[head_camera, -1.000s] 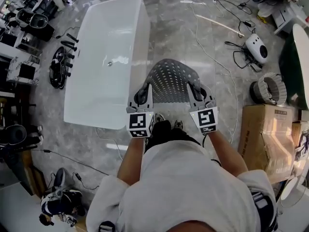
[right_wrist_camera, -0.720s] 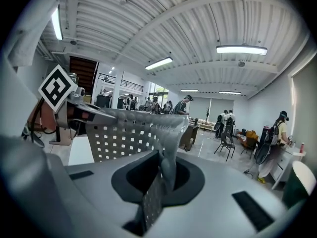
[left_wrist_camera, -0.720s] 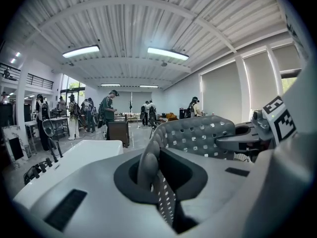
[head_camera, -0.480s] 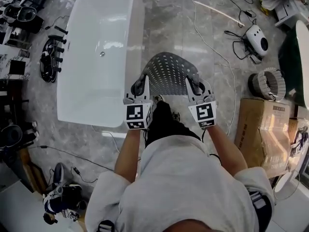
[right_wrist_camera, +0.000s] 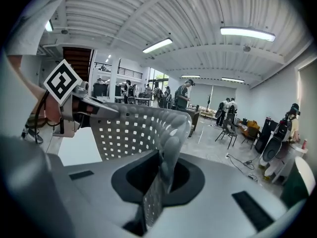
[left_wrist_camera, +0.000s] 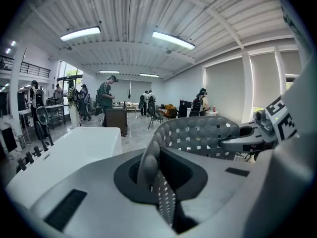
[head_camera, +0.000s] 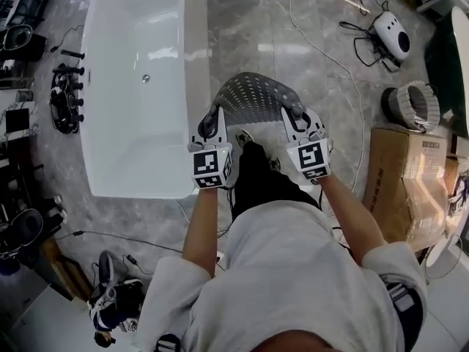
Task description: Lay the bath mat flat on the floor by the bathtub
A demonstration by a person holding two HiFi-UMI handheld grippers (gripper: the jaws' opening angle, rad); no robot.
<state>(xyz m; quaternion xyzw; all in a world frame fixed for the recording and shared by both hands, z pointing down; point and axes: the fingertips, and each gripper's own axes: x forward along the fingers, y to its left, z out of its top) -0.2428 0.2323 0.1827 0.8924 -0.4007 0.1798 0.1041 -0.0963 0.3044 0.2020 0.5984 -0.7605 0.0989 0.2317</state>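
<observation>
A grey perforated bath mat (head_camera: 254, 103) hangs in the air between my two grippers, just right of the white bathtub (head_camera: 139, 86). My left gripper (head_camera: 212, 129) is shut on the mat's left corner, and the mat (left_wrist_camera: 198, 135) folds into its jaws in the left gripper view. At the other corner my right gripper (head_camera: 294, 125) is shut too, with the mat (right_wrist_camera: 133, 128) pinched between its jaws in the right gripper view. The mat bows upward and away from me, held off the marble floor (head_camera: 249, 28).
A cardboard box (head_camera: 407, 185) stands at the right, with a round grey basket (head_camera: 410, 105) behind it. Cables and a white device (head_camera: 388, 35) lie on the floor at far right. Dark fittings (head_camera: 66, 97) sit left of the tub. My legs (head_camera: 256, 174) are under the mat.
The whole view has shifted: the tub and floor slid left and down in the picture. Both grippers keep their hold on the mat, which stays raised between them.
</observation>
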